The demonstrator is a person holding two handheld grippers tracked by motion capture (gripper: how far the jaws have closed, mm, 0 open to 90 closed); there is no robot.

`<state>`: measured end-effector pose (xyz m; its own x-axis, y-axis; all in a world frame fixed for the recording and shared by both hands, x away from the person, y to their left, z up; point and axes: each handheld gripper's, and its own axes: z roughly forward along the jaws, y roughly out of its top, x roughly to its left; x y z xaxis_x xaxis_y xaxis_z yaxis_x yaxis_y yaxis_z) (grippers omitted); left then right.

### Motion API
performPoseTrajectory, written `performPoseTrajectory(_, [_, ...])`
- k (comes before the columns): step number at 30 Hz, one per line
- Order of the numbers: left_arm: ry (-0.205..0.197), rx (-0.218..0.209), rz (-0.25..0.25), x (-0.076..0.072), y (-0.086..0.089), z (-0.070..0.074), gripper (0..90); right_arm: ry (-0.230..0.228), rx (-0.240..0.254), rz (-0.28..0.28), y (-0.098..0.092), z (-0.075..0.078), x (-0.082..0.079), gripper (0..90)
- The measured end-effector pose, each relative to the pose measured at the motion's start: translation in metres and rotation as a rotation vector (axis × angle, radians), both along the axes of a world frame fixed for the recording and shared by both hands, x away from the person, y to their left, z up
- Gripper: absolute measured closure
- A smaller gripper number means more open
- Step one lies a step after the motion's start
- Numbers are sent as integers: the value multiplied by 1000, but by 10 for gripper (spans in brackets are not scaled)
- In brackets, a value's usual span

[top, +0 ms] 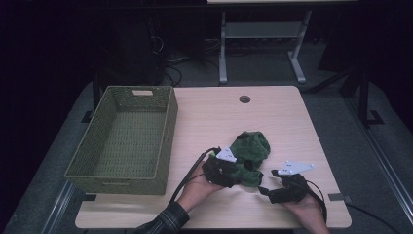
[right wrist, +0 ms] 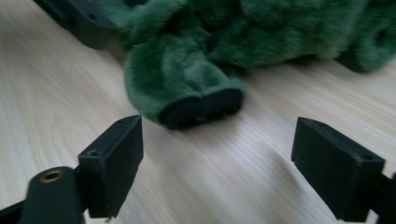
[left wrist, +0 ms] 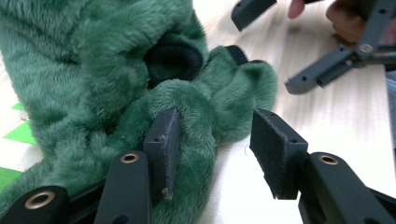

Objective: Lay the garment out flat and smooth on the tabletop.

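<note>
Green plush (top: 251, 148) lies between the left gripper's (left wrist: 212, 149) half-open jaws; right gripper (right wrist: 217, 161) gapes empty; basket (top: 168, 134) left.

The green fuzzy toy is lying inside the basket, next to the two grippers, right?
Not quite. The green fuzzy toy lies on the wooden table, outside the basket, which stands apart at the table's left. The high view shows it. It is next to the left gripper and right gripper, as you said.
</note>
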<state>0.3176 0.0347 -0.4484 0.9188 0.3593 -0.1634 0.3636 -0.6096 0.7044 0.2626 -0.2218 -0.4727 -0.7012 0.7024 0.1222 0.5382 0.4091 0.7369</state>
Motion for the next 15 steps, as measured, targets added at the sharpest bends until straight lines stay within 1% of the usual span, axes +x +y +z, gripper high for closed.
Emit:
performPoseTrajectory(2, [-2,7,3,3,1,-3,544,1,5,16,5,-1,2,202])
performPoseTrajectory(4, [6,0,13,5,2,-5,577,-4,0,29,9,-2,4,222])
performPoseTrajectory(5, [4,6,9,6,2,-6,594,0,3,32,10,-2,5,238])
performPoseTrajectory(6, [6,4,17,7,2,-7,617,3,8,38,11,-3,6,255])
performPoseTrajectory(8, [3,6,17,8,3,-8,662,3,9,46,12,-4,7,344])
performPoseTrajectory(11, [12,7,19,10,3,-9,713,1,17,49,13,-4,8,437])
performPoseTrajectory(12, [10,11,19,10,3,-9,740,-7,11,48,14,-4,8,466])
performPoseTrajectory(13, [11,13,15,11,3,-9,780,-8,19,46,14,-4,8,504])
performPoseTrajectory(15, [24,14,5,11,3,-10,835,-14,24,45,14,-3,8,582])
